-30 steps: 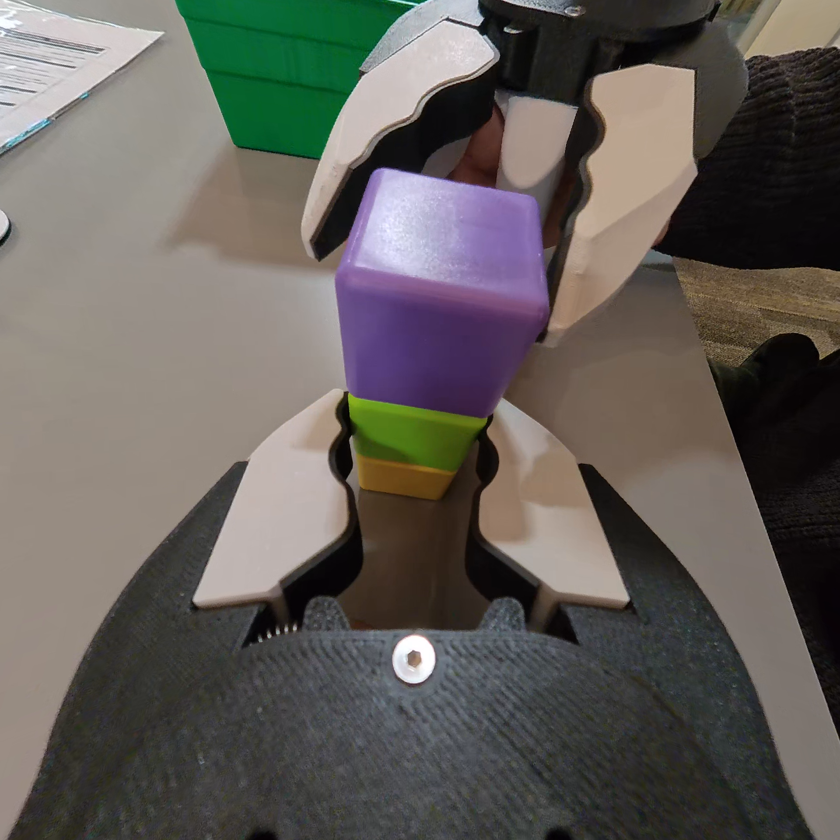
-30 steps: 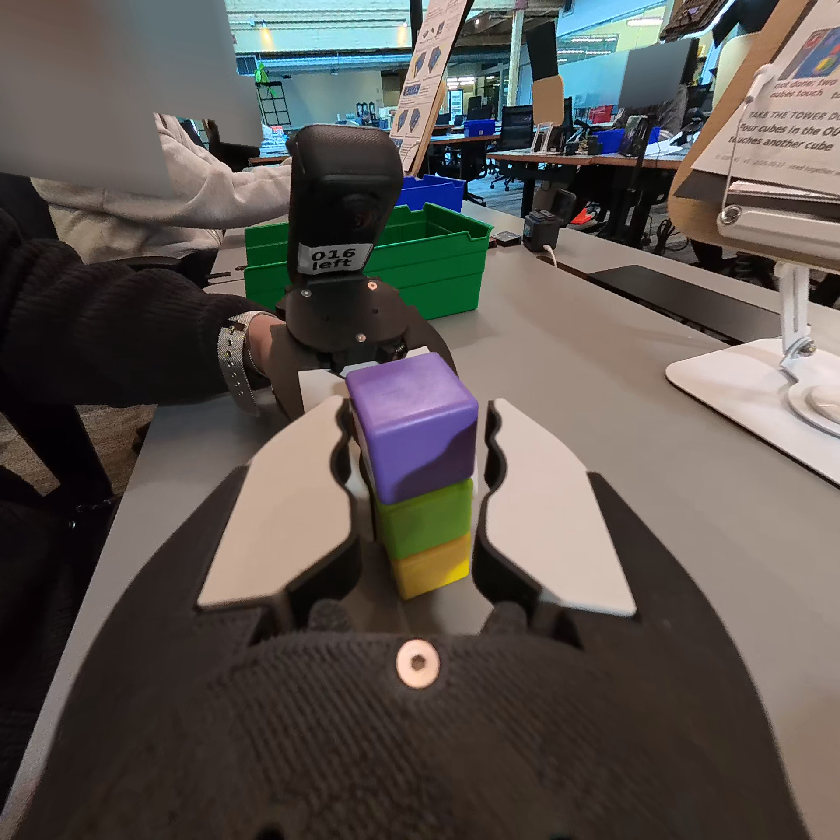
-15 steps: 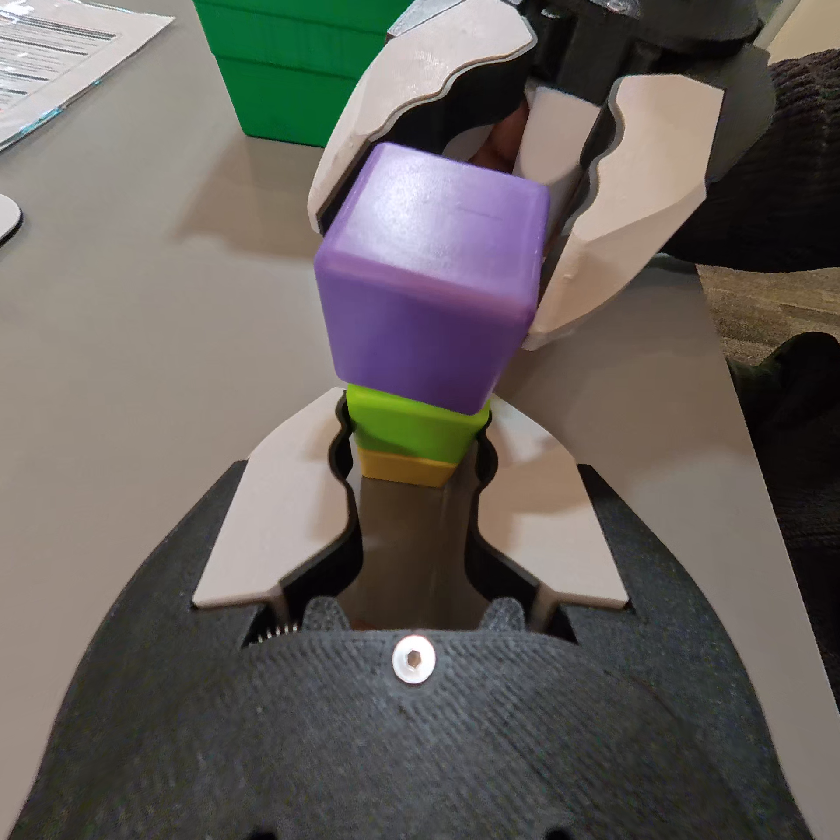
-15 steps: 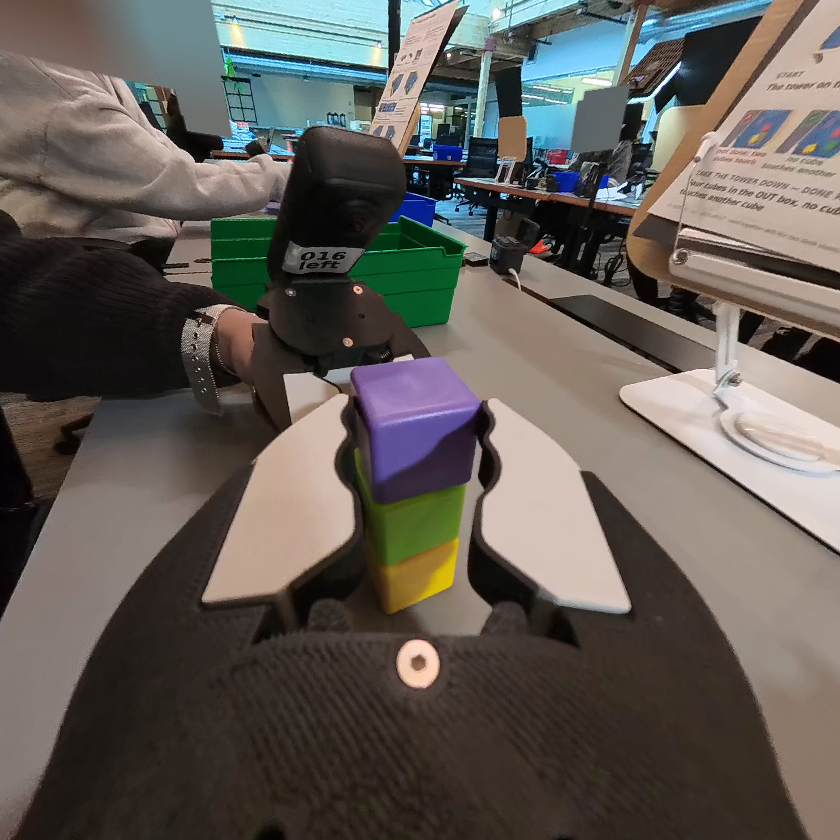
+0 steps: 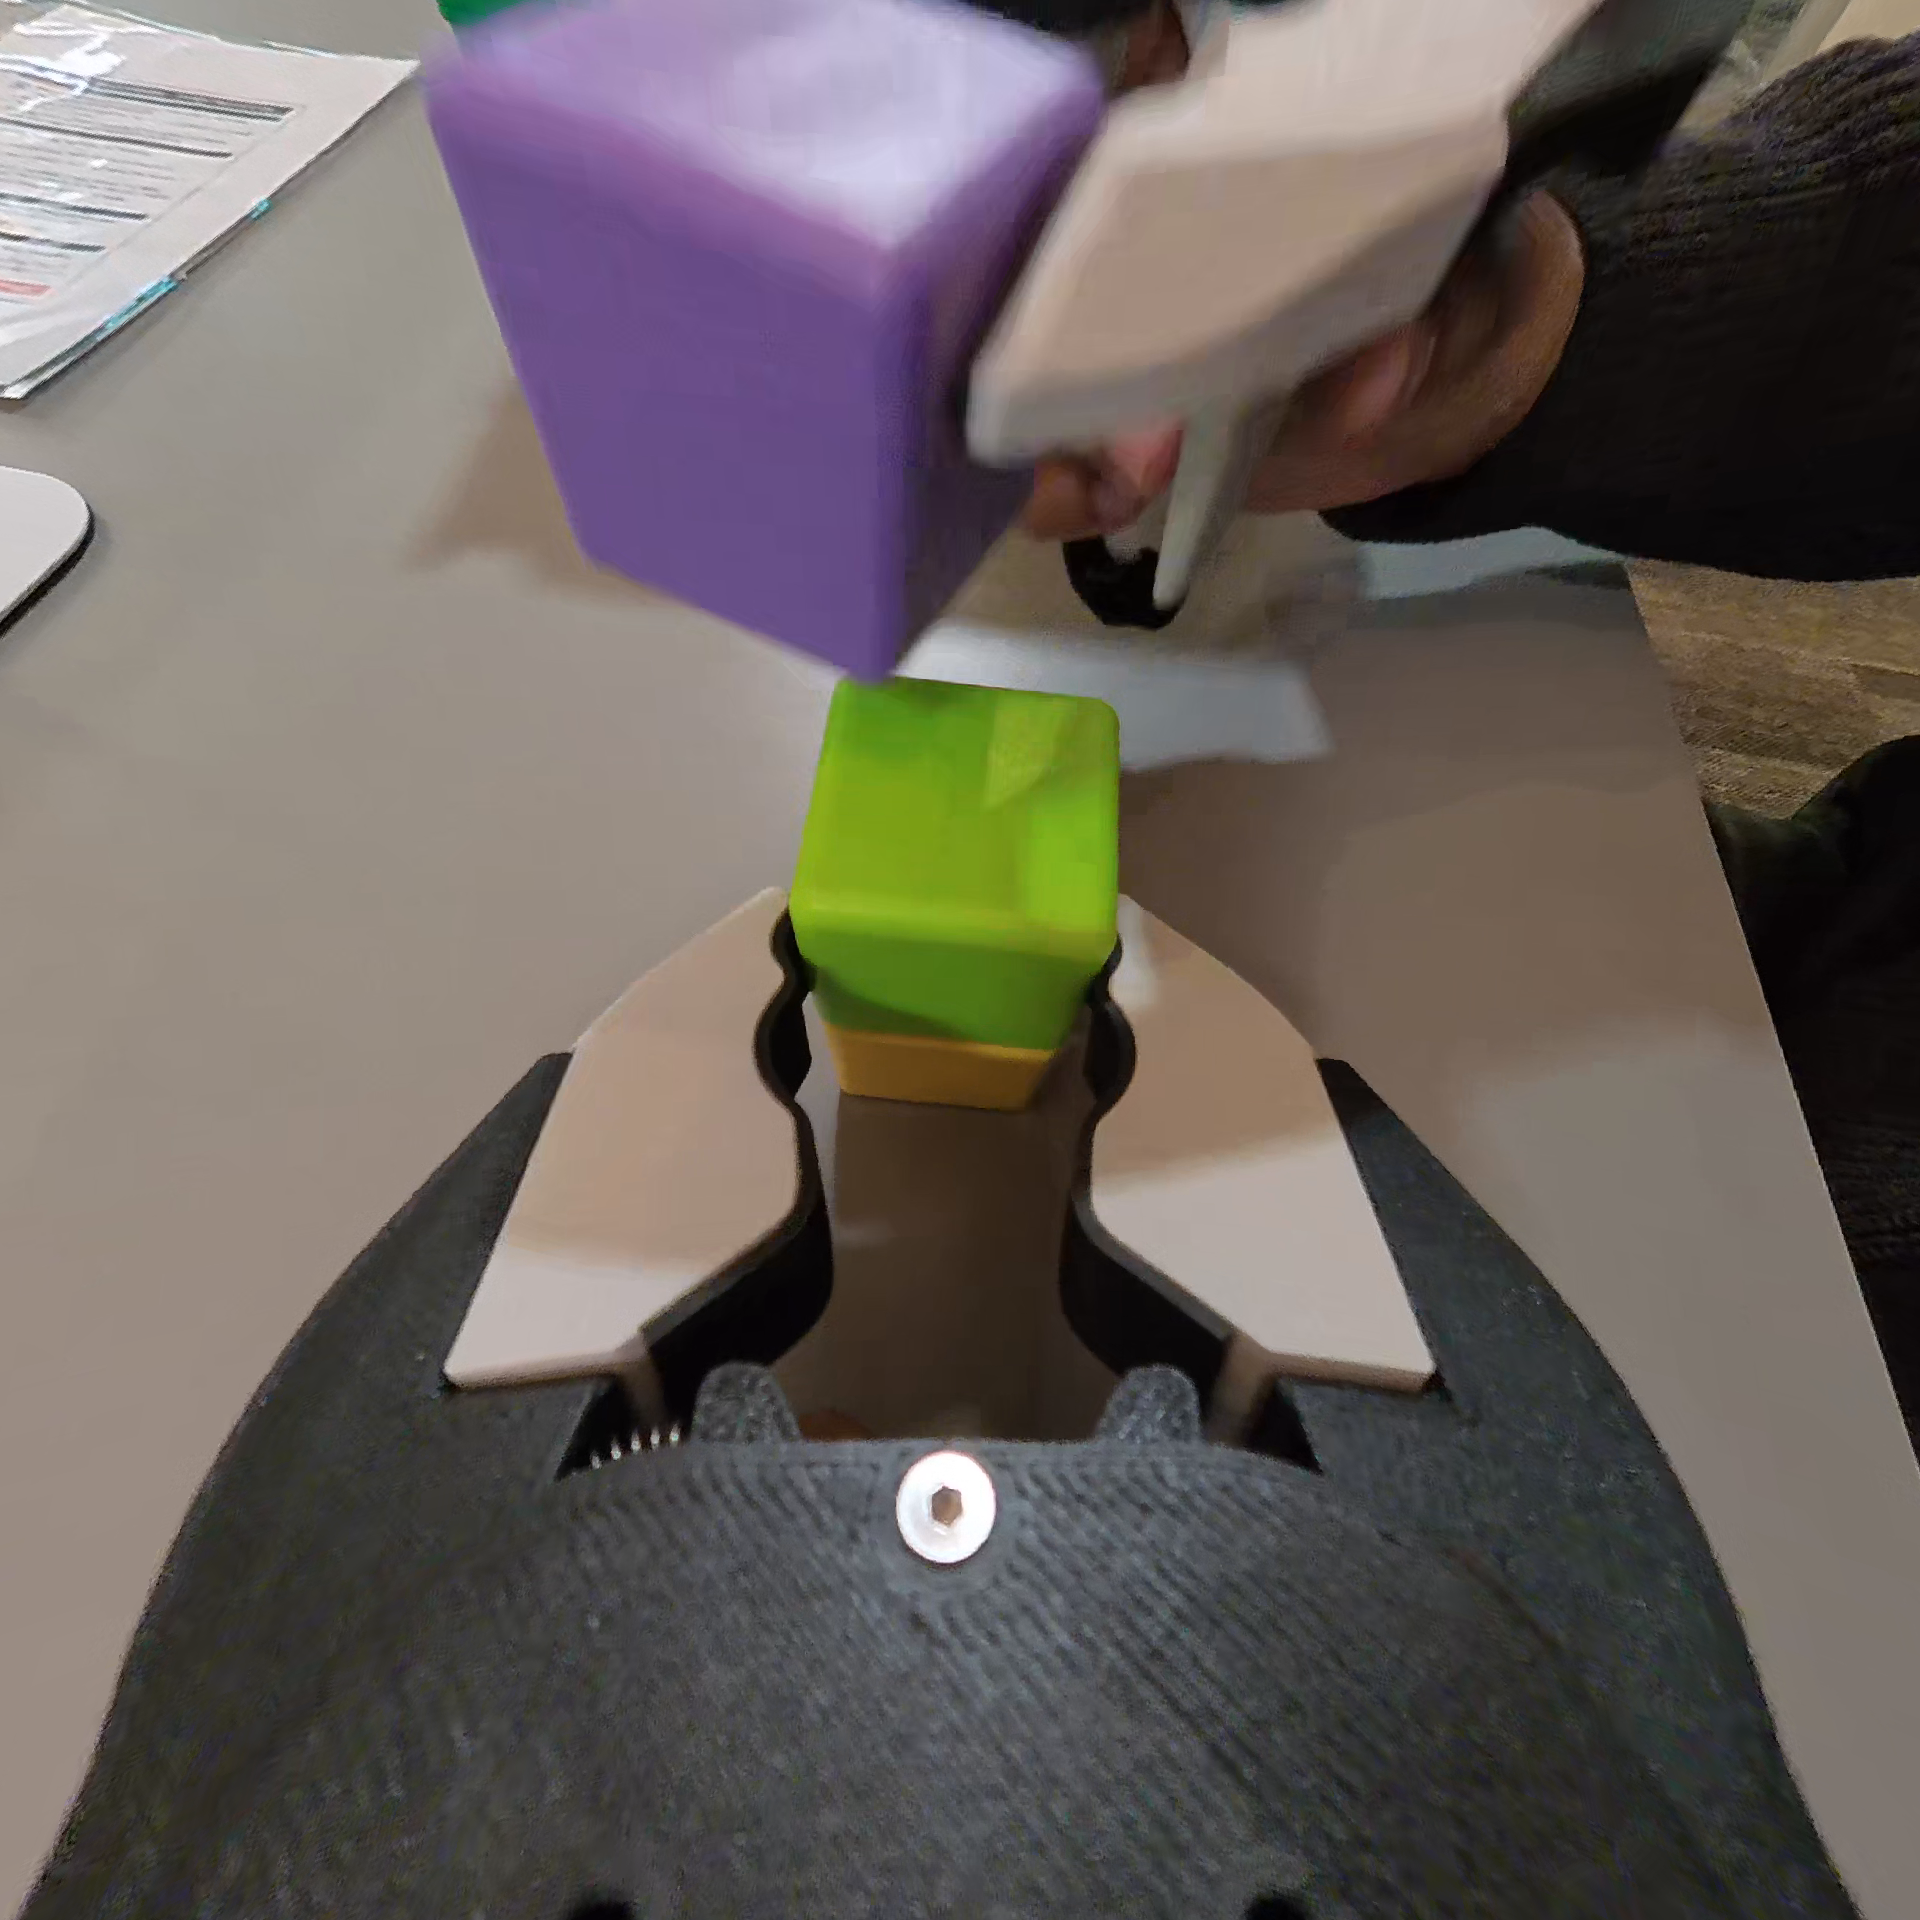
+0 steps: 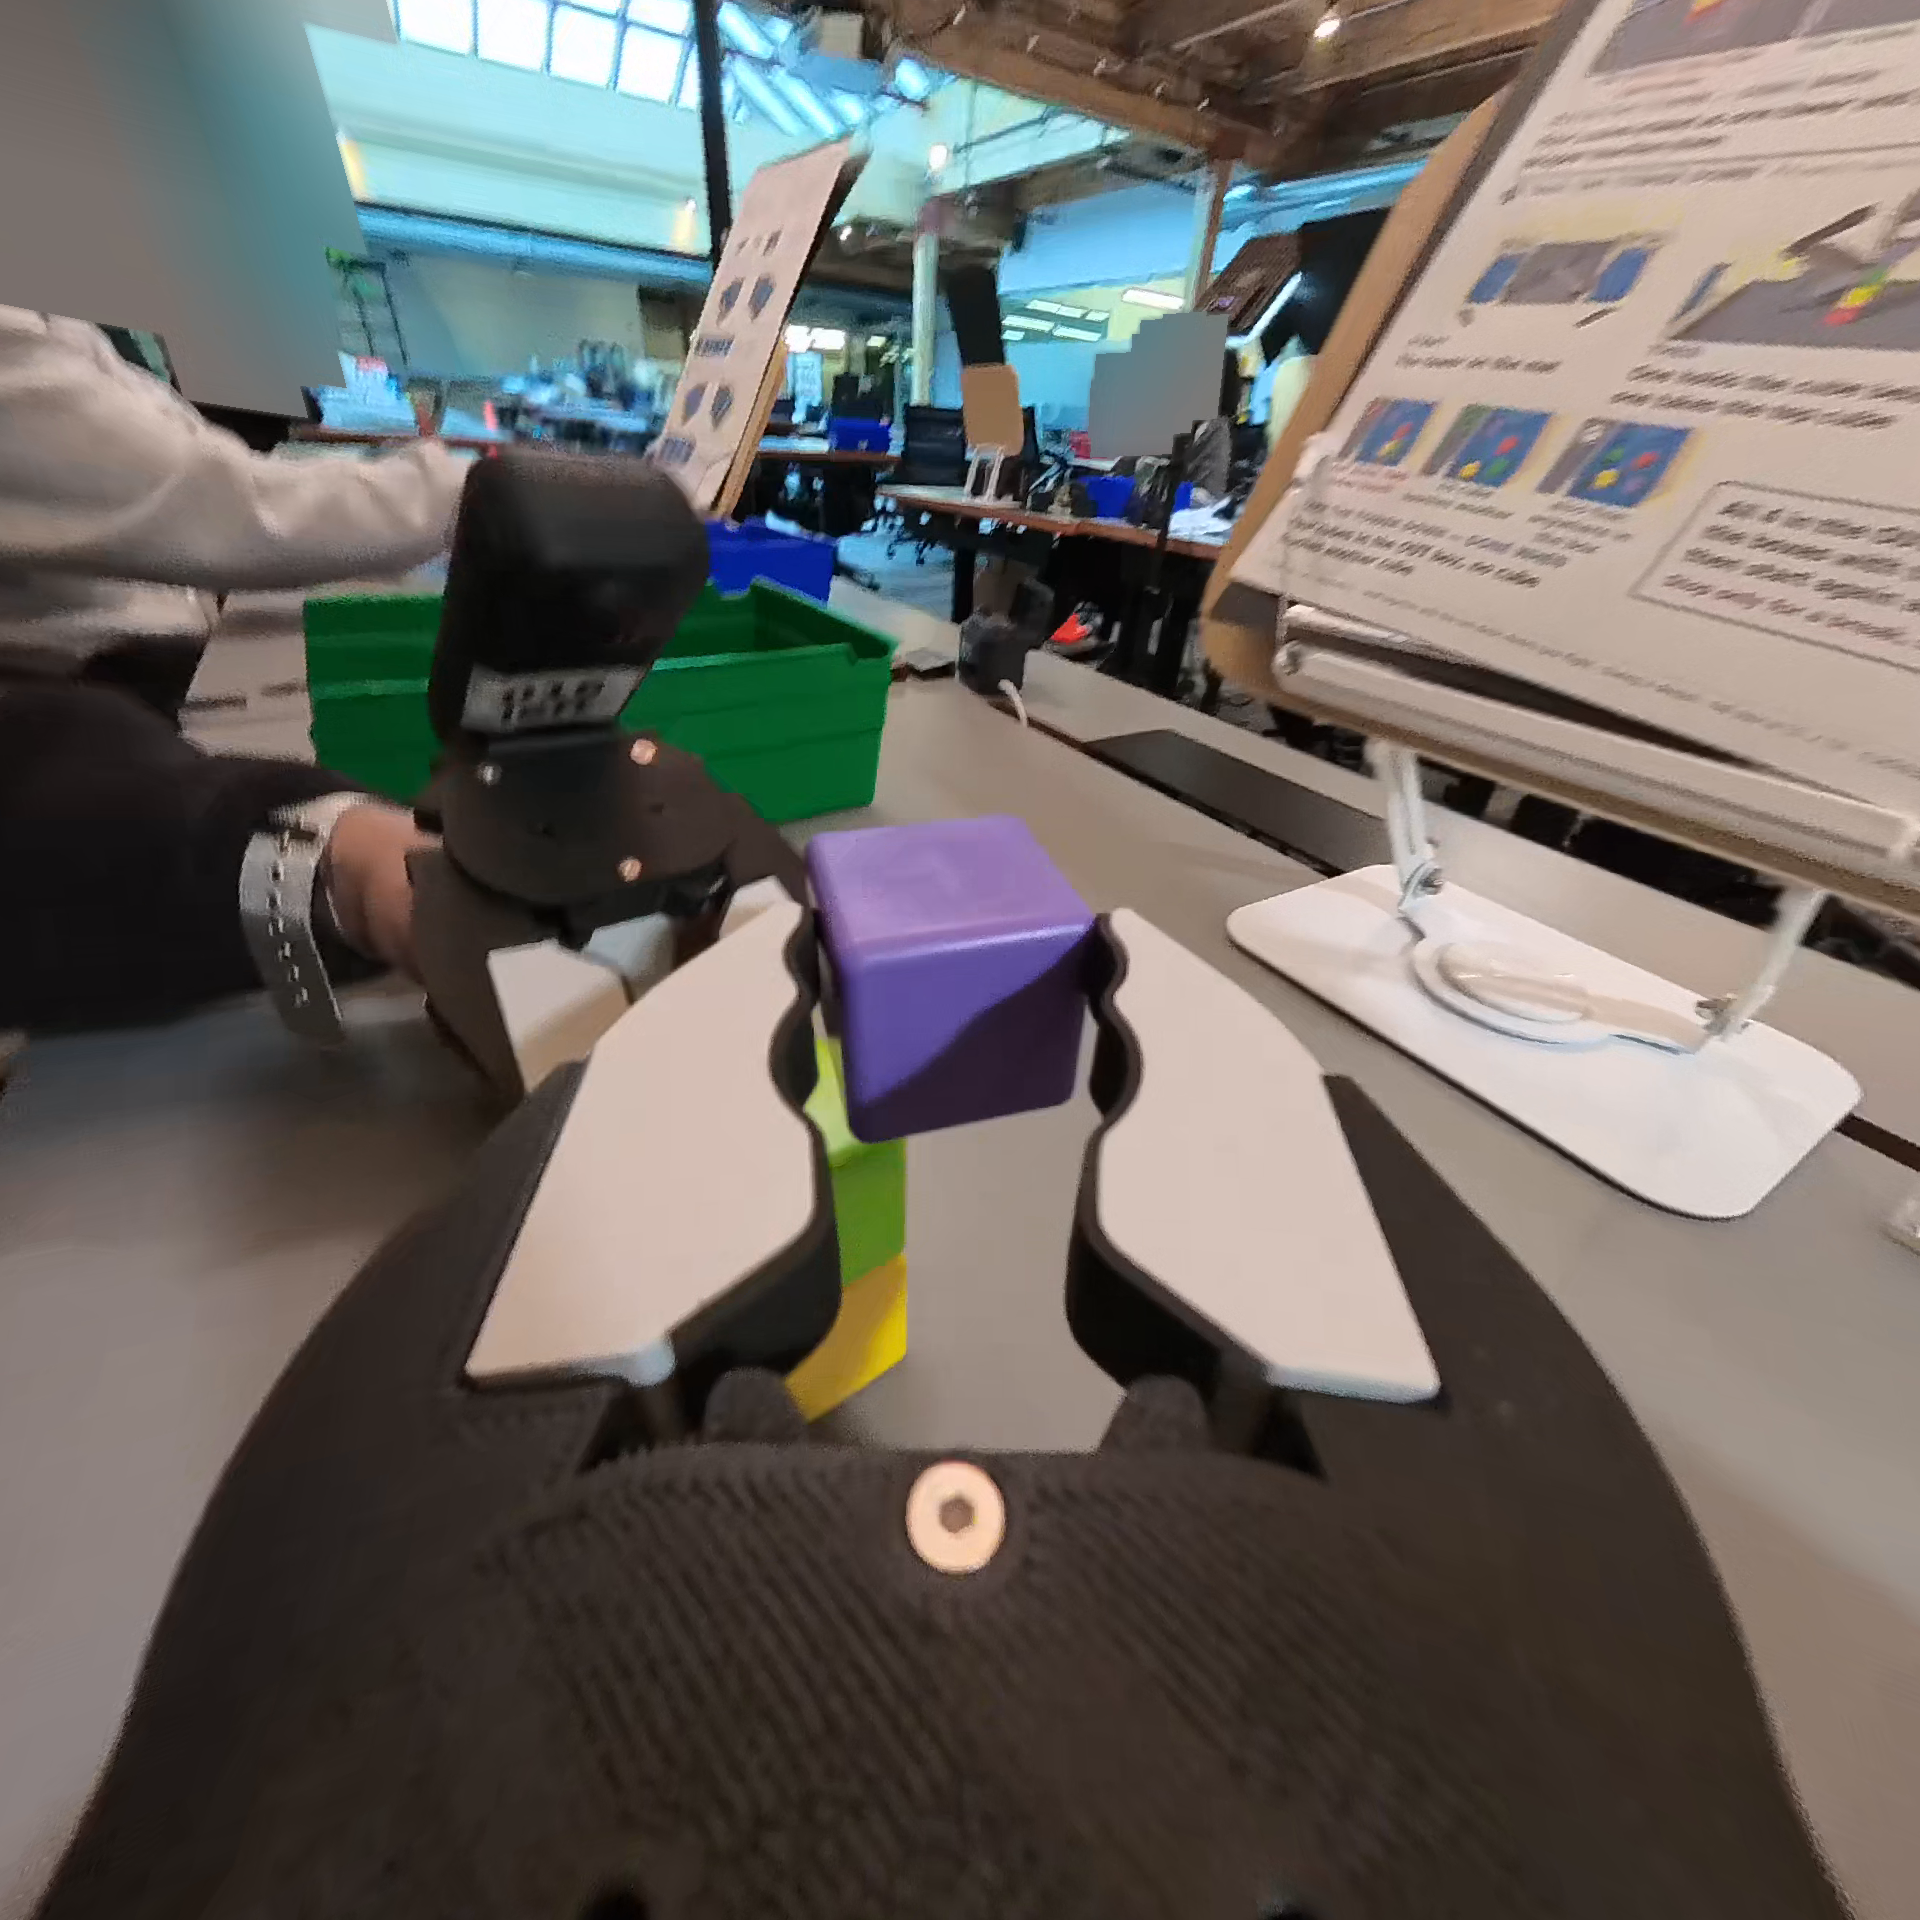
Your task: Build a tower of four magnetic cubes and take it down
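Though stacked a second ago, now lifted clear and tilted: purple cube [image 5: 748, 312], pinched in right gripper [image 6: 956, 925]. Below, clamped by left gripper [image 5: 951, 935]: green cube [image 5: 956, 831], atop yellow cube [image 5: 940, 1075].

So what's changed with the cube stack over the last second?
The right gripper, shut on the purple cube, has lifted it off the green cube and tilted it; a second ago it still sat on the stack. The left gripper stays clamped on the green cube, which remains on the yellow cube. The green bin hasn't moved.
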A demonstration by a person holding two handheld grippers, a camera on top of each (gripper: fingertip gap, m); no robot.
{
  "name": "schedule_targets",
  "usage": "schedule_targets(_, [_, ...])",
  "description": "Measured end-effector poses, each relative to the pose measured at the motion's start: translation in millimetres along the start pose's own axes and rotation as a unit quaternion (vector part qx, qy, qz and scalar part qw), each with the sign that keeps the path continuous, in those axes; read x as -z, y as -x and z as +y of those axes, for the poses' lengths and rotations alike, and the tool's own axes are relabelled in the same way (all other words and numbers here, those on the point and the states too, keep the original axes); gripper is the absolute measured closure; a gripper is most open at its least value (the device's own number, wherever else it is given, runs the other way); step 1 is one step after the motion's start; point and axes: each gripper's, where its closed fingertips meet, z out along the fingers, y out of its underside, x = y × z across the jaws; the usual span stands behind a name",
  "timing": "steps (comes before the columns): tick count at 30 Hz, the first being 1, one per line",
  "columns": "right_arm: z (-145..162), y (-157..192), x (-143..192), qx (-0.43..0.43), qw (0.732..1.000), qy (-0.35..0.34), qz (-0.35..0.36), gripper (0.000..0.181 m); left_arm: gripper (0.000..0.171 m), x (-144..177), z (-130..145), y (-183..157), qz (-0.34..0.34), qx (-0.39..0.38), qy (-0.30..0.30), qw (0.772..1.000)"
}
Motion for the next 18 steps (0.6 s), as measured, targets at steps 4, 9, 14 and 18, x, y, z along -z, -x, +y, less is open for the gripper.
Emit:
schedule_targets(4, [-26, -21, 11, -0.012, 0.999, -0.014, 0.03, 0.13, 0.121, 0, 0, 0, 0.004, 0.004, -0.001, 1.0])
schedule_targets(9, [-68, -51, 42, 0.049, 0.997, 0.0, 0.06, 0.13, 0.121, 0, 0, -1, 0.008, 0.006, 0.001, 1.0])
schedule_targets(14, [-88, -121, 105, 0.103, 0.976, 0.058, 0.185, 0.13, 0.12, -1, 1, 0, 0.012, 0.013, 0.002, 1.0])
schedule_targets(18, [-62, -185, 167, 0.09, 0.935, 0.154, 0.307, 0.13, 0.12, -1, 1, 0, 0.015, 0.018, 0.004, 1.0])
